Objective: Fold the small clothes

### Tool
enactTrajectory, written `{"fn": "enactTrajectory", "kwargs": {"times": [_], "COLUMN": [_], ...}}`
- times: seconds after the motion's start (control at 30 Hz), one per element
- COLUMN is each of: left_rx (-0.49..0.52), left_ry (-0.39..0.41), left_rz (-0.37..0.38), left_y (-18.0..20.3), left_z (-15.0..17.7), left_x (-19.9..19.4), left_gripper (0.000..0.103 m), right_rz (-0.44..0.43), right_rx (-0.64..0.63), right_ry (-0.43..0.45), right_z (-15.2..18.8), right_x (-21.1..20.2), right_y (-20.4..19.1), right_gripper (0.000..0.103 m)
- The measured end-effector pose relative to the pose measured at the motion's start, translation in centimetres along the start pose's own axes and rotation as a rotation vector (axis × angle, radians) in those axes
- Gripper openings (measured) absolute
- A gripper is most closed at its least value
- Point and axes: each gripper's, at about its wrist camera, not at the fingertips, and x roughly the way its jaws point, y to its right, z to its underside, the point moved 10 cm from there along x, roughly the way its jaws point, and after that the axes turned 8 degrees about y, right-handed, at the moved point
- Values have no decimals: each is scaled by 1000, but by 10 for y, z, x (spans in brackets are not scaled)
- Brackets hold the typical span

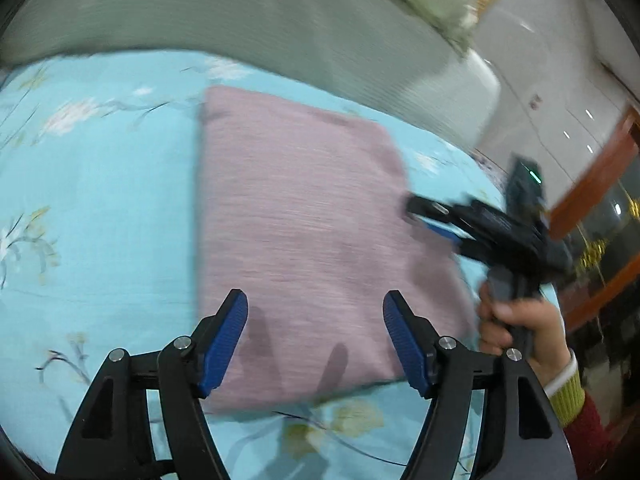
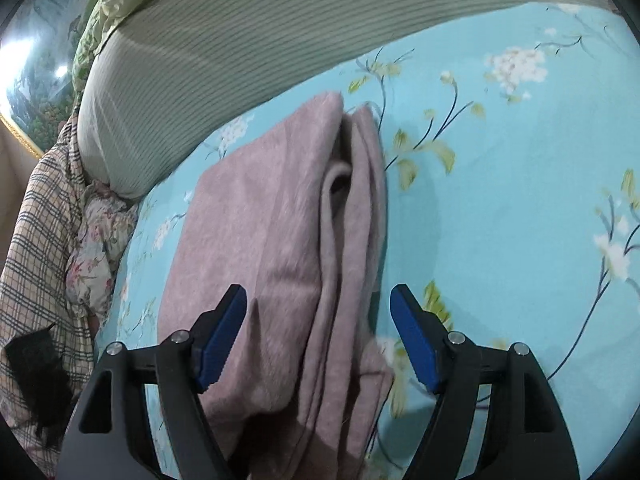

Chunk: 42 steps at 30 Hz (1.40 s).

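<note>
A folded pink garment (image 1: 304,224) lies flat on the light blue floral bedsheet (image 1: 100,208). My left gripper (image 1: 316,308) is open and empty, just above the garment's near edge. My right gripper (image 1: 416,210) shows in the left wrist view at the garment's right edge, its tips close to the cloth; its own view shows it open (image 2: 318,304). In the right wrist view the garment (image 2: 260,240) lies under and between the open fingers, with its stacked layered edges (image 2: 352,208) showing on the right side.
A grey-green striped quilt (image 1: 240,20) lies behind the garment, also in the right wrist view (image 2: 248,40). A plaid cloth (image 2: 36,240) and floral fabric (image 2: 96,252) hang at the bed's left edge. The person's hand (image 1: 520,328) holds the right gripper handle.
</note>
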Motion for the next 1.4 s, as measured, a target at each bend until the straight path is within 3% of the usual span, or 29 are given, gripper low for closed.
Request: {"fn": "enactTrajectory", "kwargs": {"times": [0.17,0.4,0.5,0.6,0.67,0.87,1.1,1.27,1.4], "left_rx": [-83,-163,-162,-156,-143,-93,-79,-81,-136], "left_ry": [-34,-128,-128,-117,-102,-18,44,86,64], "left_rz": [-14,89,127,128,129,123,48,-23,-54], "left_y": [-41,-51,-47,-47,-43,-37,-79,-109,-134], "left_z": [-18,-15,-20,-22,-24,-28,-18,-6,14], "left_x": [22,81,93,96,93,39,-56,-108,-106], "left_gripper": [71,75,75,54,46,41,41,41,42], "right_rz": [-33,-119,-113,-116,-123,-196,-349,-394,-342], "right_rx": [29,71,88,89,85,11,-42,-47,-50], "right_ry": [-11,-55,-74,-61,-41,-38,-93,-129,-160], "right_z": [-1,-1,2,2,2,19,65,91,109], "right_x": [8,31,40,36,29,19,41,56,72], "right_y": [3,3,4,-2,-12,-76,-162,-189,-183], "right_gripper": [75,73,47,36,34,33,32,32,33]}}
